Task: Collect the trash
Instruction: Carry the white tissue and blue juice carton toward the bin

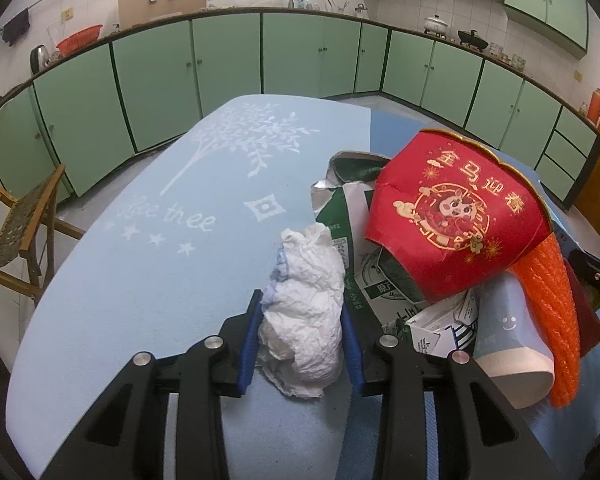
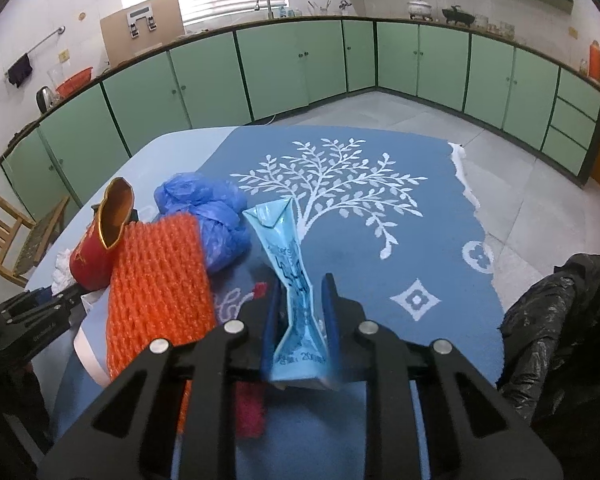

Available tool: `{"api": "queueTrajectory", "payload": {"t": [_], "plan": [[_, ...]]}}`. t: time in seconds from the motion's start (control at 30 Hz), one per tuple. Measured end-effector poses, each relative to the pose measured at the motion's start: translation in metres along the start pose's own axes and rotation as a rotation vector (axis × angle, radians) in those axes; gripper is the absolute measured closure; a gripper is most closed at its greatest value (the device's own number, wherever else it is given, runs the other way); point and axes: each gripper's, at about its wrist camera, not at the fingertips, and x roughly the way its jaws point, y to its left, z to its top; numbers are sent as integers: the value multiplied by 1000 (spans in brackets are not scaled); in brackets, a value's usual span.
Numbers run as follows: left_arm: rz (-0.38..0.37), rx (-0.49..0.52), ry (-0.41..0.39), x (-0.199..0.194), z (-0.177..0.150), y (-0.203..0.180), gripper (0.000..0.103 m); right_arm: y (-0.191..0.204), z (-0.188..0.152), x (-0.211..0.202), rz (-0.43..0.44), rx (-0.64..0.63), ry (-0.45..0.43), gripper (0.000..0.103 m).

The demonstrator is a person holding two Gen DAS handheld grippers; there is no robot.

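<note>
In the left wrist view my left gripper is shut on a crumpled white tissue wad, its blue pads pressing both sides just above the light blue mat. To its right lies a trash heap: a red paper bowl, a green and white carton, orange foam netting and a pale blue cup. In the right wrist view my right gripper is shut on a squashed light blue drink carton, pinched at its waist over the dark blue mat.
A blue plastic bag, the orange netting and the red bowl lie left of the right gripper. A black trash bag hangs at the table's right edge. A wooden chair stands at the left.
</note>
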Motion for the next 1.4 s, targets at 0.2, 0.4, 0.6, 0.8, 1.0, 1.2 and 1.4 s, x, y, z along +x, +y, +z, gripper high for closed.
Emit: {"api": "queueTrajectory", "payload": {"t": [0.2, 0.4, 0.6, 0.8, 1.0, 1.2, 1.4], "plan": [[-4, 5, -16, -5, 2, -2, 72, 0, 1, -4, 13, -19, 5, 88], [-16, 4, -50, -24, 6, -4, 75, -7, 4, -26, 16, -1, -34, 89], [-26, 12, -99, -52, 10, -9, 76, -17, 7, -52, 4, 19, -71, 89], [-56, 23, -147, -84, 11, -21, 76, -18, 10, -80, 0, 11, -109, 89], [-79, 36, -171, -109, 11, -37, 76, -18, 11, -106, 6, 8, -144, 89], [-112, 62, -187, -127, 11, -57, 77, -19, 11, -129, 10, 9, -169, 89], [-158, 103, -198, -140, 11, -84, 77, -25, 9, -150, 6, 22, -196, 89]]}}
